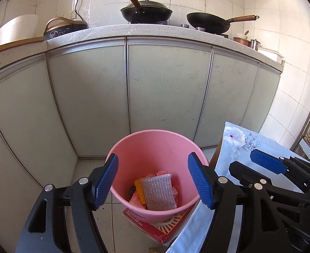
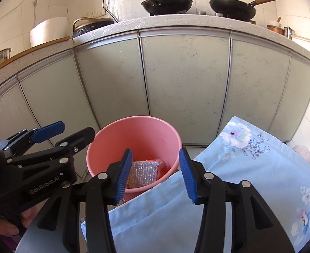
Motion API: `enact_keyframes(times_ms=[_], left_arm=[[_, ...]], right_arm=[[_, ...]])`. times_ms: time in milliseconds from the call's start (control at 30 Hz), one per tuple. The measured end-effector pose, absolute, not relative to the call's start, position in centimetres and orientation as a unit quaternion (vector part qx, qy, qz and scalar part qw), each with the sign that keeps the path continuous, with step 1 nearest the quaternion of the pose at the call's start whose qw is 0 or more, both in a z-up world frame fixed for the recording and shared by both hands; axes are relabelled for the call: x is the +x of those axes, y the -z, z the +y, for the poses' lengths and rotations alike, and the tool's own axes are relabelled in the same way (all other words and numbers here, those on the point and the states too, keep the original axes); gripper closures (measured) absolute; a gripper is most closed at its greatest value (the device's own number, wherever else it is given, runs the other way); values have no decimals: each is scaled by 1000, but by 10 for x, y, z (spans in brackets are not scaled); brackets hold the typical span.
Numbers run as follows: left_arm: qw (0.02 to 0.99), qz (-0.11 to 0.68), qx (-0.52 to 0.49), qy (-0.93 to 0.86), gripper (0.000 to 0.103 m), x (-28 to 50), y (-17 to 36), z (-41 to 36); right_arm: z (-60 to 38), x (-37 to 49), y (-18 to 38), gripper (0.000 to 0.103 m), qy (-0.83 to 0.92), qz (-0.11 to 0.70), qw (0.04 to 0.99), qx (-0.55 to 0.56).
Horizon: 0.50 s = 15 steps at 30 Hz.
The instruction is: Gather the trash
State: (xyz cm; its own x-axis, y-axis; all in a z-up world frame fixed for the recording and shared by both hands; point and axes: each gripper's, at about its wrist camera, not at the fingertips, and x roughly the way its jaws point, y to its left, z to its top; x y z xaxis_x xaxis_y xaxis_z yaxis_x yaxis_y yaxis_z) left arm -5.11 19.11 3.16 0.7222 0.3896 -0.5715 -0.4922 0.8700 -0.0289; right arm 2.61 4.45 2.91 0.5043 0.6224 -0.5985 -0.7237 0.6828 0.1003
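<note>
We hold the left tool (image 1: pixel 152 181) and right tool (image 2: pixel 156 172) wide and empty above the pink bin (image 1: pixel 155 139), where bubble wrap (image 1: pixel 158 191) already lies.

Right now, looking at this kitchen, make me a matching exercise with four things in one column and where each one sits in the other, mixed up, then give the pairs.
Things:
1. bubble wrap
2. lidded wok
3. red box
4. flowered cloth

Places:
A. on the stove, up on the counter
B. under the pink bucket, on the floor
C. inside the pink bucket
D. draped to the right of the bucket

Pairs: 1-C, 2-A, 3-B, 4-D
</note>
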Motion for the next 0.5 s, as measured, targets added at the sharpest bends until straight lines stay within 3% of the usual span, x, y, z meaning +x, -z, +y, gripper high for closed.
enact_keyframes(times_ms=[500], left_arm=[[929, 274, -87, -234, 32, -77, -49, 163]], right_arm=[[19, -7, -35, 54, -369, 293, 879, -81]])
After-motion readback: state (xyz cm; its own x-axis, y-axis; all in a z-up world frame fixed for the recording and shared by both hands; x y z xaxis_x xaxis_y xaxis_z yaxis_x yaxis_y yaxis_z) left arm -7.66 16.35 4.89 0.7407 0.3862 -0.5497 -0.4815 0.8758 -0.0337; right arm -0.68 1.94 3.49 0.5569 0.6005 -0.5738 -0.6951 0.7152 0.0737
